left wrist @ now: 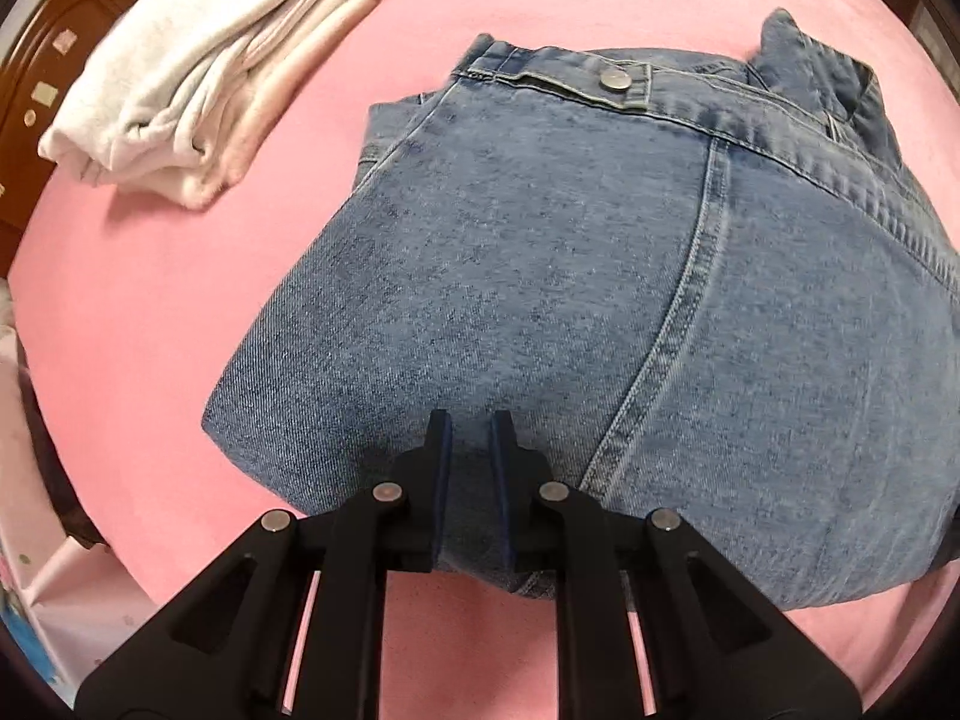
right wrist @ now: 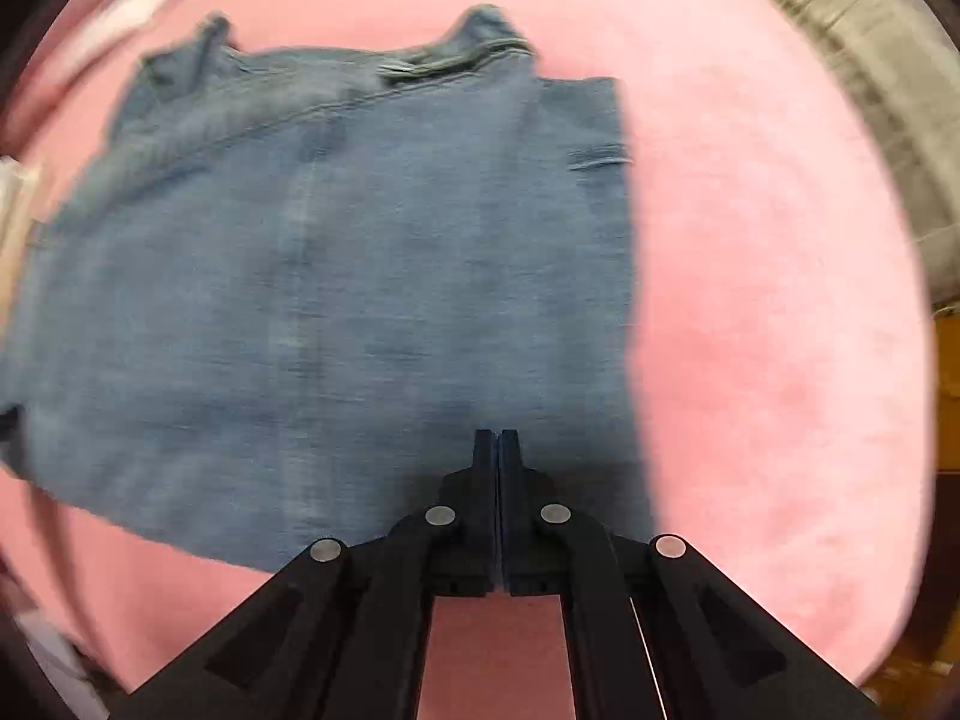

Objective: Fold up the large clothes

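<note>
The folded denim jacket (left wrist: pixel 600 300) lies flat on the pink bed (left wrist: pixel 180 300), right ahead of both grippers: the left gripper (left wrist: pixel 470 420) is a little open, the right gripper (right wrist: pixel 497 435) closed, both empty at its near edge.

I can read no text, label, brand, number or sign in either wrist view. The metal button (left wrist: pixel 616 79) on the denim garment (left wrist: pixel 540 300) shows no lettering I can make out, and the pale stickers (left wrist: pixel 45 93) on the brown wooden furniture at the far left are too small and blurred to read. My right wrist view is motion-blurred, so nothing on the denim there is legible either.
</note>
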Tool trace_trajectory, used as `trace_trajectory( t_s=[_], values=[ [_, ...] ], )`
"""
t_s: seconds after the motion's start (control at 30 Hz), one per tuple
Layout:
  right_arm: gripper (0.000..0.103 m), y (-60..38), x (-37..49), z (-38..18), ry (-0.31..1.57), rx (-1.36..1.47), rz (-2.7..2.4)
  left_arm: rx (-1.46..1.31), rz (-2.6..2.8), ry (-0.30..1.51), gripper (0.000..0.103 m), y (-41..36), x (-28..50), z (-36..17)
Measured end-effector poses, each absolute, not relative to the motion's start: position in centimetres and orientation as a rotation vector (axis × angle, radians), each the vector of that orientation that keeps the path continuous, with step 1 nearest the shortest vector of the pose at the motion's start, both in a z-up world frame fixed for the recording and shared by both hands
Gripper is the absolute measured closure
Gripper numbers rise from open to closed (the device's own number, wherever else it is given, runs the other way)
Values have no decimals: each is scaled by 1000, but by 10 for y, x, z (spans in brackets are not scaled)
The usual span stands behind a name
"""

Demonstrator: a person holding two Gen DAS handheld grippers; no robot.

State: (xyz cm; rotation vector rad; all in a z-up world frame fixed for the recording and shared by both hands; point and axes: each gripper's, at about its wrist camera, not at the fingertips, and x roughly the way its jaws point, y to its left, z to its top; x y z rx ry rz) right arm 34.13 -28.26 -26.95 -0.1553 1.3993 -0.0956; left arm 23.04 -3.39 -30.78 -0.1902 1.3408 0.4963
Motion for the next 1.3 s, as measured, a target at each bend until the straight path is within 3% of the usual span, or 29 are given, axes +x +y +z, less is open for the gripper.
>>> trace_trajectory(
  t_s=[0.23, 0.73, 0.93, 1.07, 1.3],
  values=[
    [103, -266, 350, -261, 1403, -212, -133, -150, 506, 1344, 91, -39, 234, -308],
    [103, -169, 382, -213, 1367, -129, 2, -548, 502, 1309, 91, 16, 191, -294],
    [103, -100, 396, -248, 1423, 101, 102, -689, 445, 1331, 91, 37, 160, -298],
    [103, -65, 411, -270, 1452, 173, 148, -720, 438, 1356, 82, 45, 142, -312],
    [103, -26, 435, -326, 1411, 136, 151, -858, 440, 1368, 81, 55, 121, -343]
  ],
)
